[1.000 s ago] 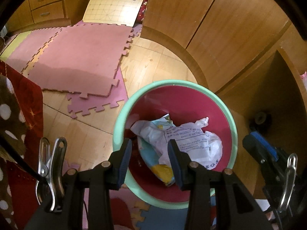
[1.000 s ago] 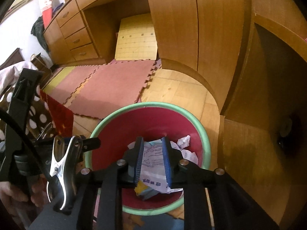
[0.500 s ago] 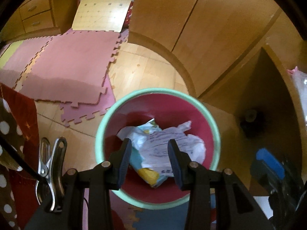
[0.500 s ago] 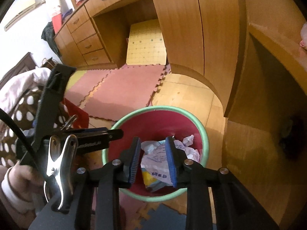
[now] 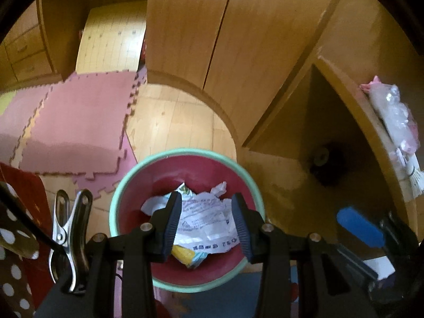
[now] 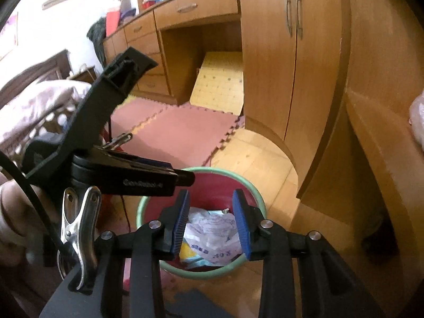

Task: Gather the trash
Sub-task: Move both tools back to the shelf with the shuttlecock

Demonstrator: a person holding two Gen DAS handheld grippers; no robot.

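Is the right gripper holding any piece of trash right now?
No, the right gripper is open with nothing between its blue pads, and the crumpled paper lies down in the red bin below.

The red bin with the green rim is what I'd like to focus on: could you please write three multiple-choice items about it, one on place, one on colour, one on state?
1. Where does the red plastic bin with the green rim stand?
A. On a desk top
B. On the wooden floor beside the pink foam mats
C. Inside a drawer

2. What colour are the pads of the right gripper?
A. Blue
B. Yellow
C. White

3. What state is the left gripper in?
A. Shut on the paper
B. Shut and empty
C. Open and empty

Answers:
1 B, the wooden floor surrounds it and the pink foam mats lie next to it.
2 A, both pads are ribbed blue.
3 C, its jaws stand apart, with the crumpled printed white paper lying in the bin beyond them.
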